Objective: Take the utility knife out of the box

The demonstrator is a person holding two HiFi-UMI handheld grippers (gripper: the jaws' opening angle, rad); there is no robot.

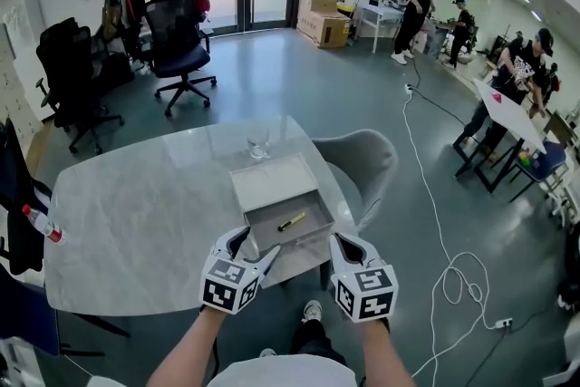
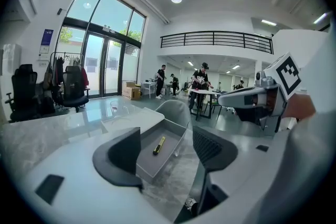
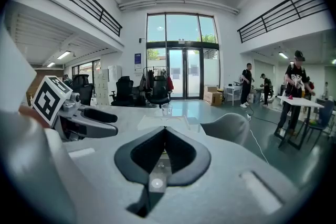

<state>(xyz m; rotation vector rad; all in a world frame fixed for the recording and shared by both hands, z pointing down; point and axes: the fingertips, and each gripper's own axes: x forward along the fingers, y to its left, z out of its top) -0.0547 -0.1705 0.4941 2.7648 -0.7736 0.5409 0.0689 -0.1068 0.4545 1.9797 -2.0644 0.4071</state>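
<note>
Head view puts the slim yellow utility knife (image 1: pixel 291 221) flat and slantwise on the floor of the shallow grey open box (image 1: pixel 272 213). The box sits near your edge of the pale marble-topped table (image 1: pixel 136 222), with its grey lid (image 1: pixel 272 179) lying just behind it.

Your left gripper (image 1: pixel 254 249) hangs just short of the box's near wall. In the left gripper view its jaws stand wide apart and empty, with the knife framed between them. Your right gripper (image 3: pixel 164 134) has its jaws pressed together on nothing.

The likely trouble is the near wall. Come in low and a jaw may strike it and shove the light-looking box back into the lid, and on toward the clear drinking glass (image 1: pixel 258 146) beyond. The knife is thin and lies flush, so a jaw tip that meets it at an angle could skate it into a corner instead of pinching it. Should you lead with the right gripper, closed as it is, it can only push.
</note>
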